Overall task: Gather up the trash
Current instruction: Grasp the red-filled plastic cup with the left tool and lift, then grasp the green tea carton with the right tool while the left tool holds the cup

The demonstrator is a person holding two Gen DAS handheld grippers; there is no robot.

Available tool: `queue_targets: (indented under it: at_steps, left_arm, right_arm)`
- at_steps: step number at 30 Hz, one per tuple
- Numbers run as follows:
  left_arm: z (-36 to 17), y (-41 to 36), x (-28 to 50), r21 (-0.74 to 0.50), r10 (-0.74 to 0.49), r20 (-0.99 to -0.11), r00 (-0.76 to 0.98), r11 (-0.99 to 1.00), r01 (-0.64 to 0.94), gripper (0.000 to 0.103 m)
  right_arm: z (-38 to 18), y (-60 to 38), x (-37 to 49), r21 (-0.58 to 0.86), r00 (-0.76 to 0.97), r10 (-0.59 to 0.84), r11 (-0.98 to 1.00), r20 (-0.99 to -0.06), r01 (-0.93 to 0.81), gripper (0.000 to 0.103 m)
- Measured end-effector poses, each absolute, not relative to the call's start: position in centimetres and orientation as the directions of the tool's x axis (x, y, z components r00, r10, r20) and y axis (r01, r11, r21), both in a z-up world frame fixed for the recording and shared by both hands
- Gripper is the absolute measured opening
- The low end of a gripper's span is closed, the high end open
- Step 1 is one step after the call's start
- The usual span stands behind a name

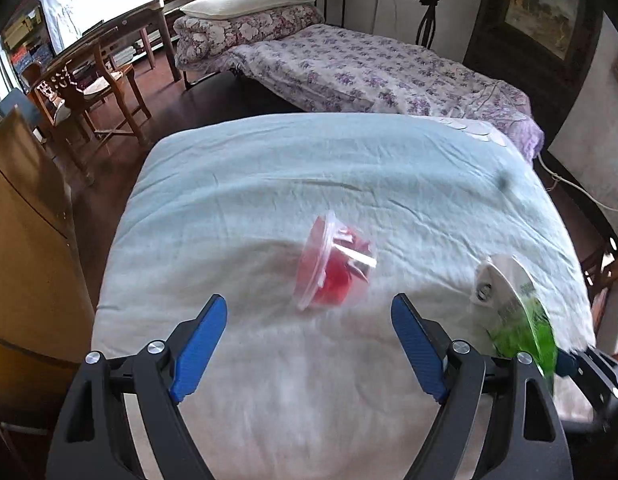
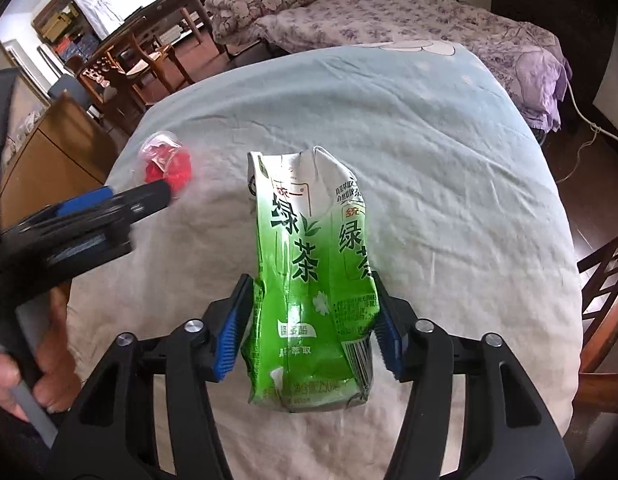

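Observation:
A crumpled green-and-white tea carton [image 2: 309, 280] stands upright between the blue pads of my right gripper [image 2: 312, 280], which is shut on its lower half just above the cloth. In the left wrist view the carton [image 1: 517, 312] shows blurred at the right. A clear plastic cup with red contents [image 1: 333, 268] lies on its side on the pale blue tablecloth [image 1: 349, 168]. My left gripper [image 1: 309, 312] stands open just short of the cup, nothing between its fingers. In the right wrist view the cup [image 2: 165, 164] lies far left, beyond the left gripper [image 2: 149, 196].
A bed with a floral cover [image 1: 369, 64] stands behind the table. Wooden chairs [image 1: 89, 84] and a brown cabinet [image 1: 25, 240] are at the left, and another chair [image 2: 605, 280] at the right edge. A person's hand [image 2: 49, 380] grips the left handle.

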State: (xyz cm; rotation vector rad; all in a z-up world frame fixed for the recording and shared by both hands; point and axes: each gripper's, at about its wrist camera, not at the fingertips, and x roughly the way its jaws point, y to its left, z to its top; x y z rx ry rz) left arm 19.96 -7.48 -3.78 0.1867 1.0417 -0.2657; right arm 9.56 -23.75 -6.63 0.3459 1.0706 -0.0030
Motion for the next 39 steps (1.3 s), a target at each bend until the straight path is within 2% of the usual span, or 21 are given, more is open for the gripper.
queue_targets:
  at_steps: [7,10,13,14,15,18,24,26,27,28,39]
  left_arm:
    - [-5.0,-8.2,21.6,0.038,-0.113,-0.876,0.469,0.953,0.300,0.079]
    - [-5.1,-8.5,21.9,0.048,-0.109,-0.876,0.469,0.949,0.311,0.068]
    - [-5.2,-8.7,22.1,0.050,-0.112,-0.877,0.468,0.946,0.320,0.047]
    - [-5.2,-8.7,22.1,0.043,-0.118,-0.878,0.464,0.946,0.321,0.037]
    - [-5.1,-8.7,22.0,0.035,-0.124,-0.879,0.460,0.946,0.323,0.035]
    - [-4.8,-8.4,21.6,0.027,-0.134,-0.875,0.465,0.946,0.324,0.034]
    - [-4.0,-7.7,20.0,-0.010,-0.172,-0.873,0.457,0.942,0.337,0.030]
    - [-3.7,-7.4,19.3,-0.022,-0.184,-0.870,0.457,0.941,0.337,0.030]
    - [-3.5,-7.2,18.8,-0.026,-0.188,-0.869,0.457,0.941,0.339,0.030]
    - [-3.4,-7.1,18.5,-0.029,-0.192,-0.869,0.457,0.940,0.340,0.030]
    - [-1.0,-3.1,12.5,-0.064,-0.216,-0.865,0.452,0.942,0.328,0.030]
  right_arm:
    - [-6.7,-23.8,9.7,0.287,0.485,0.172,0.942,-0.857,0.172,0.064]
    - [-6.6,-23.7,9.9,0.282,0.490,0.168,0.944,-0.856,0.169,0.068]
    - [-6.4,-23.7,10.0,0.259,0.505,0.140,0.950,-0.852,0.174,0.072]
    - [-6.3,-23.6,10.0,0.253,0.513,0.131,0.951,-0.848,0.175,0.073]
    - [-6.3,-23.6,10.0,0.251,0.519,0.127,0.952,-0.845,0.176,0.075]
    - [-6.3,-23.4,10.2,0.254,0.542,0.122,0.951,-0.831,0.175,0.078]
    - [-6.8,-22.7,10.8,0.190,0.546,0.078,0.970,-0.834,0.152,0.078]
    - [-6.9,-22.6,11.0,0.176,0.546,0.069,0.974,-0.835,0.146,0.070]
    - [-7.0,-22.5,11.1,0.162,0.540,0.058,0.976,-0.840,0.147,0.055]
    - [-7.0,-22.5,11.1,0.161,0.539,0.057,0.976,-0.841,0.147,0.052]
    - [-5.4,-23.2,8.9,0.252,0.556,0.101,0.946,-0.825,0.202,0.050]
